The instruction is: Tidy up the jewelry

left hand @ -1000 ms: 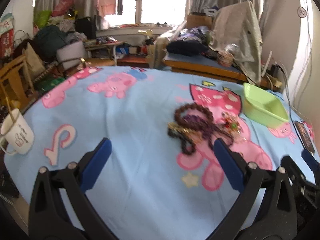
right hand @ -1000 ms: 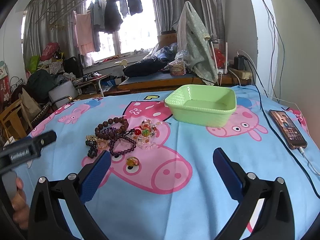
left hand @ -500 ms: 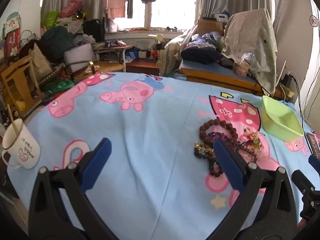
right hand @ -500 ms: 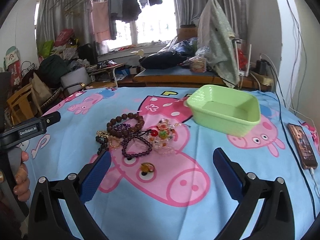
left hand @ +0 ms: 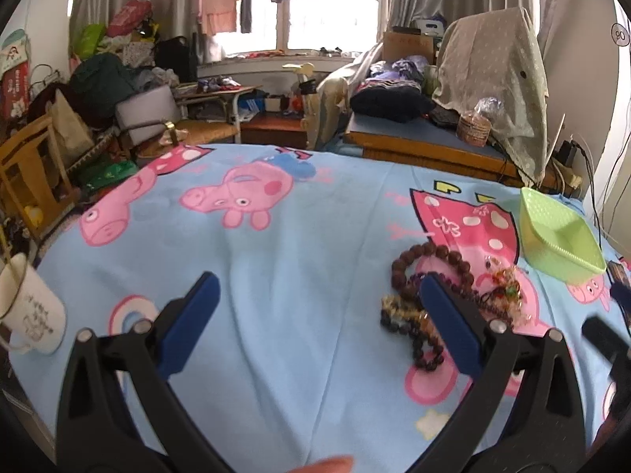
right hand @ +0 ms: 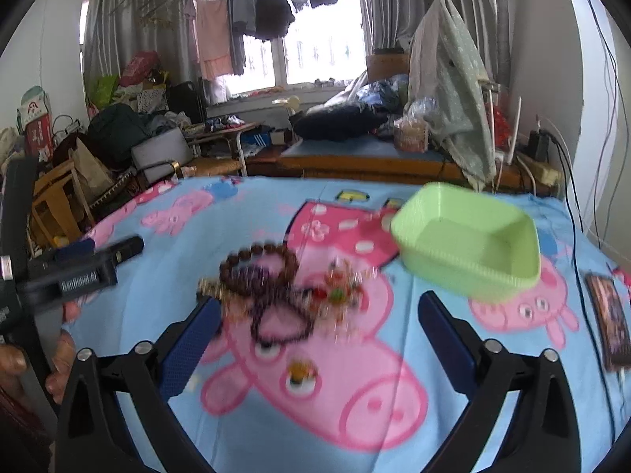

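A pile of jewelry lies on the blue Peppa Pig cloth: a brown bead bracelet (right hand: 258,268), a dark purple bead bracelet (right hand: 282,321), a colourful crystal piece (right hand: 341,293) and a small ring (right hand: 301,372) nearer me. The pile also shows in the left wrist view (left hand: 437,295), behind my left gripper's right finger. A light green basket (right hand: 469,242) stands right of the pile and shows in the left wrist view (left hand: 558,236). My left gripper (left hand: 315,315) is open and empty. My right gripper (right hand: 319,331) is open and empty, just short of the pile.
A white mug (left hand: 29,313) stands at the cloth's left edge. A phone (right hand: 609,321) with a cable lies at the right edge. My left gripper's body (right hand: 79,272) shows at the left of the right wrist view. Cluttered furniture stands beyond the table.
Both grippers have moved left and closer to the table; the jewelry pile has shifted right in both views. The right wrist view is now motion-blurred. Both grippers stay open.
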A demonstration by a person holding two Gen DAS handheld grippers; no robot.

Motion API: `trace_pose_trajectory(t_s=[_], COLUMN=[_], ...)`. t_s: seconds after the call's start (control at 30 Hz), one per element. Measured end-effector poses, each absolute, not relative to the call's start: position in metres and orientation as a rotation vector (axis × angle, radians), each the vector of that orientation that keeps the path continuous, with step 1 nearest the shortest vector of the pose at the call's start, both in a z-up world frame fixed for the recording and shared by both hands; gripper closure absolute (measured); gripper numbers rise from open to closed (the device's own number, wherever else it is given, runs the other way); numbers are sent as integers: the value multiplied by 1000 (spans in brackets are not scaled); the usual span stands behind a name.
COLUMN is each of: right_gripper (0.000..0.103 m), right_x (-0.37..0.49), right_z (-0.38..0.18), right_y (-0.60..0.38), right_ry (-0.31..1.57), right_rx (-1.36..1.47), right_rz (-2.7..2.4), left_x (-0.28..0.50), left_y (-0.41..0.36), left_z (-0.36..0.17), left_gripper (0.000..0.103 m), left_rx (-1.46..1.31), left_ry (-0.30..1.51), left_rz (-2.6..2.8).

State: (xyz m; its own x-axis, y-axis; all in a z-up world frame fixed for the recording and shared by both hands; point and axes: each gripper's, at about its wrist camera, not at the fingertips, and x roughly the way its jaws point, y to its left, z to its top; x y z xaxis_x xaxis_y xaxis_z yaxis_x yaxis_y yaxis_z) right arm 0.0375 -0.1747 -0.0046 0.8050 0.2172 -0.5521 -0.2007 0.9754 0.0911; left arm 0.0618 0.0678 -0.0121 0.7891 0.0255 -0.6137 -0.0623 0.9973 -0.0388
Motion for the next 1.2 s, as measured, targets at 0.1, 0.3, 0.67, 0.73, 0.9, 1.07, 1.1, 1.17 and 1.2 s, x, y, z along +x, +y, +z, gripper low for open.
trace_pose_trajectory(t_s=[0.1, 0.3, 0.67, 0.73, 0.9, 1.07, 1.1, 1.17, 1.2], right_gripper=[55, 92, 103, 103, 103, 103, 103, 103, 103], right_x=[60, 131, 189, 189, 143, 96, 88, 81, 79], right_z=[9, -12, -76, -71, -12, 36, 43, 57, 62], right_y=[-176, -162, -131, -131, -140, -159, -164, -172, -176], right_ry=[591, 757, 978, 972, 763, 601, 574, 530, 515], right_rx=[33, 43, 49, 58, 81, 134, 151, 173, 186], right_rz=[256, 347, 444, 446, 503, 531, 535, 532, 534], left_x=[84, 132, 180, 182, 147, 103, 100, 92, 86], left_y=[71, 66, 15, 17, 30, 28, 27, 24, 21], left_z=[-9, -19, -78, -82, -30, 35, 41, 51, 57], left_gripper=[6, 26, 76, 89, 89, 89, 89, 89, 89], left_rx=[-57, -35, 121, 76, -9, -61, -65, -64, -57], left_ry=[661, 700, 913, 944, 805, 649, 635, 606, 583], left_rz=[12, -42, -292, -340, -378, -471, -482, -500, -499])
